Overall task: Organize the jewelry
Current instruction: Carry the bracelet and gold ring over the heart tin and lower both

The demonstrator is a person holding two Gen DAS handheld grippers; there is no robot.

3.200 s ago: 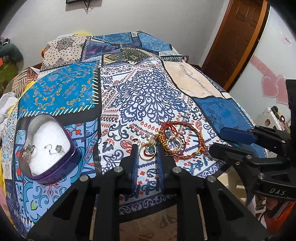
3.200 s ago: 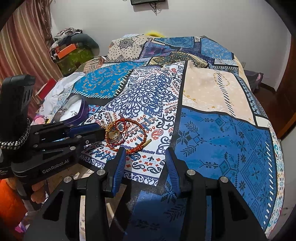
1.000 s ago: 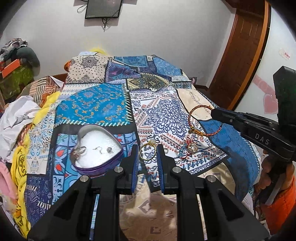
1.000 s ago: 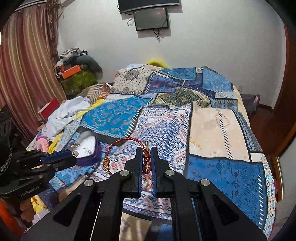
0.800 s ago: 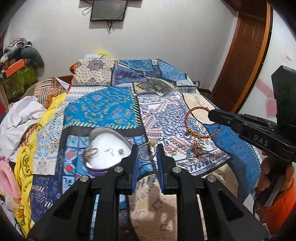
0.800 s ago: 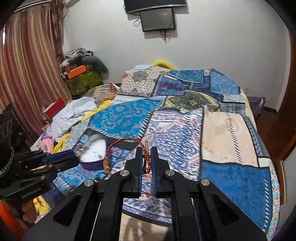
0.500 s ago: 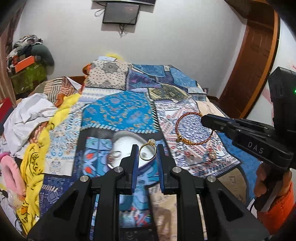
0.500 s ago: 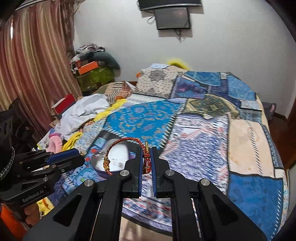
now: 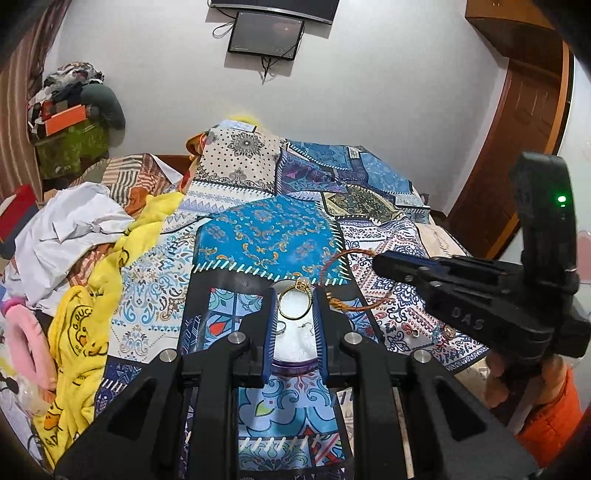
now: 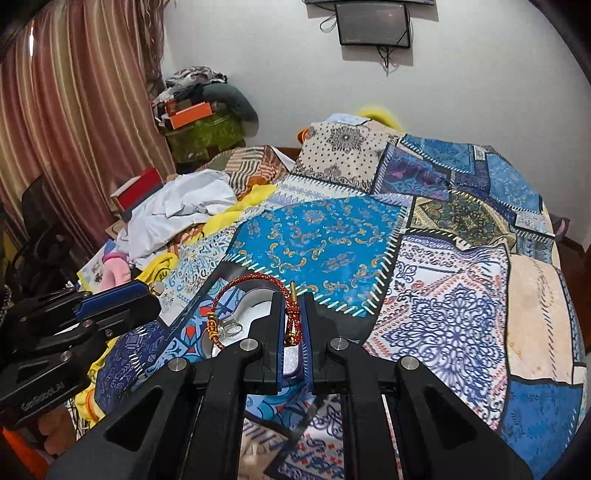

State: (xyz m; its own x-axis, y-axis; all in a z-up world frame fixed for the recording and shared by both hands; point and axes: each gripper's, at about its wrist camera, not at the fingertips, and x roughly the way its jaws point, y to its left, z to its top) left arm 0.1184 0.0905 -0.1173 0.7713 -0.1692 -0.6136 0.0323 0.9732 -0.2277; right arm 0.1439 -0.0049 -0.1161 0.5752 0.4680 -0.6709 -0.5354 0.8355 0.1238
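A: Bedroom. Patchwork bedspread (image 9: 273, 236) over the bed, wall screen (image 9: 266, 35) at twelve o'clock, heap of clothes (image 9: 70, 236) at nine.

B: We start at the heart-shaped tin (image 9: 295, 350). It sits on the spread directly under both tools, white lining up, purple wall showing at its near edge. A small ring (image 10: 231, 328) and an ear hook lie inside.

A: Left gripper (image 9: 294, 308)?

B: Narrowed onto a gold ring (image 9: 294, 303), pinched across its width between the two blue pads, the hoop facing us with its setting at twelve o'clock. We judge it is held that way so it can fall flat onto the lining once the pads part.

A: Right gripper (image 10: 292, 320)?

B: Nearly closed, clamping the red and gold bracelet (image 10: 251, 304) at its knotted end. The loop hangs out toward nine o'clock, over the tin's left lobe. Gripping the thick knot keeps the cord from slipping.

A: Both pieces are over the tin, then.

B: Above it, not touching the lining as far as we can tell. Two more small pieces (image 9: 430, 331) lie on the spread at three o'clock of the tin, apart from it.

A: Risk?

B: The loop may drape over the rim rather than land inside.
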